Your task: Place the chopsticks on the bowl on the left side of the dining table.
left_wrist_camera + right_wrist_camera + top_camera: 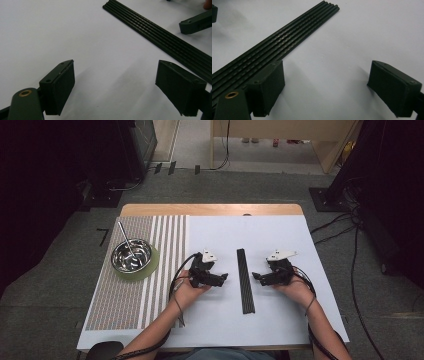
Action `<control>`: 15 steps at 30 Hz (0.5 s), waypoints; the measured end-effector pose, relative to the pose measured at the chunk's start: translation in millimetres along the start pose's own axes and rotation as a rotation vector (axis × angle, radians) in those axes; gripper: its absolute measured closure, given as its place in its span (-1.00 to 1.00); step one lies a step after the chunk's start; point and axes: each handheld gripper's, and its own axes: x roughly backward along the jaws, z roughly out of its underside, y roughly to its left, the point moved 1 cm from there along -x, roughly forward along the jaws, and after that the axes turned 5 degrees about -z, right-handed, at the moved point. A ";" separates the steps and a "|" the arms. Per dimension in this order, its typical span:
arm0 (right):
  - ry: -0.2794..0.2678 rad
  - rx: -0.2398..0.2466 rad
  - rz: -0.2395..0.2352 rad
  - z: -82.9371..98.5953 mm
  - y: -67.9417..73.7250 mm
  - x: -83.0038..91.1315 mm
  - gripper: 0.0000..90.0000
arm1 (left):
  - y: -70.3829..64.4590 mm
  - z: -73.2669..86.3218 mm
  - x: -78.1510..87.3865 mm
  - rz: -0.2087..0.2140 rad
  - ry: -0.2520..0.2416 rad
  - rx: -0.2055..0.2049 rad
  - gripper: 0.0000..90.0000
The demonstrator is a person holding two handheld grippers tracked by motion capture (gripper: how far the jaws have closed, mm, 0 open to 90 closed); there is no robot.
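- Long black ribbed strip (245, 281), flat on the white sheet-covered surface (280, 325), lengthwise away from the person, between the two grippers and touched by neither.
- Left gripper (223, 277) held in the left hand (187, 292), just left of the strip, fingers (58, 88) pointing right toward it.
- In the left gripper view, fingers spread wide apart, nothing between them but bare white surface; strip running diagonally beyond the right-hand finger, close but apart from it.
- Right gripper (255, 276) held in the right hand (298, 292), just right of the strip, fingers (267, 87) pointing left toward it.
- In the right gripper view, fingers likewise spread wide, holding nothing; strip passing behind the left-hand finger's tip, whether touching it or merely overlapped in view, cannot tell.
- Both grippers facing each other across the strip, roughly level with its middle.
- Grey three-cornered plate on top of each gripper, black cable trailing back along each forearm.
- Far left of the surface: striped woven placemat (130, 290), carrying a round green coaster (150, 266) with a shiny round metal bowl (131, 255) on it.
- Thin metal utensil (126, 238) resting in the bowl, handle leaning out over the far rim.
- Bowl and placemat well apart from the strip and both grippers.
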 end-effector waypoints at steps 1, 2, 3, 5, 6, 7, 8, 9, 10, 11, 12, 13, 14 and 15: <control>0.000 -0.001 0.001 0.0 0.0 0.1 -0.70 | -1.4 -0.4 -0.4 0.001 -0.006 0.000 -0.64; 0.000 -0.001 0.001 0.0 0.0 0.1 -0.70 | -2.4 -0.7 -0.6 0.003 -0.006 -0.003 -0.64; 0.000 -0.001 0.001 0.0 0.1 0.1 -0.70 | -3.5 -0.8 -1.0 0.004 -0.008 -0.001 -0.64; 0.001 0.000 0.001 0.0 0.1 0.1 -0.70 | -4.6 -1.1 -1.7 0.009 -0.006 0.007 -0.64; 0.001 0.000 0.001 0.0 0.1 0.1 -0.70 | -5.2 -1.4 -2.0 0.012 -0.003 0.016 -0.64; 0.000 -0.001 0.001 0.0 0.1 0.1 -0.70 | -6.1 -1.6 -2.4 0.016 -0.005 0.024 -0.64; 0.001 0.000 0.001 0.0 0.1 0.1 -0.70 | -7.2 -2.0 -2.4 0.018 -0.004 0.022 -0.64; 0.001 -0.001 0.001 0.0 0.1 0.1 -0.70 | -8.7 -2.3 -2.6 0.022 -0.005 0.020 -0.64; 0.001 -0.001 0.001 0.0 0.1 0.1 -0.70 | -12.0 -3.0 -2.9 0.024 -0.006 0.007 -0.64; 0.001 -0.001 0.001 0.0 0.1 0.1 -0.70 | -12.0 -3.0 -2.9 0.024 -0.006 0.007 -0.64; 0.001 -0.001 0.000 0.0 0.1 0.1 -0.70 | -13.5 -3.2 -3.2 0.024 -0.007 0.002 -0.64; 0.000 0.000 0.000 0.0 0.0 0.0 -0.70 | -14.8 -3.4 -3.3 0.024 -0.009 -0.001 -0.64; 0.001 -0.001 0.001 0.0 0.1 0.1 -0.70 | -16.5 -3.6 -3.7 0.023 -0.011 -0.003 -0.64; 0.001 0.000 0.001 0.0 0.1 0.1 -0.70 | -17.7 -3.8 -3.8 0.022 -0.014 -0.003 -0.64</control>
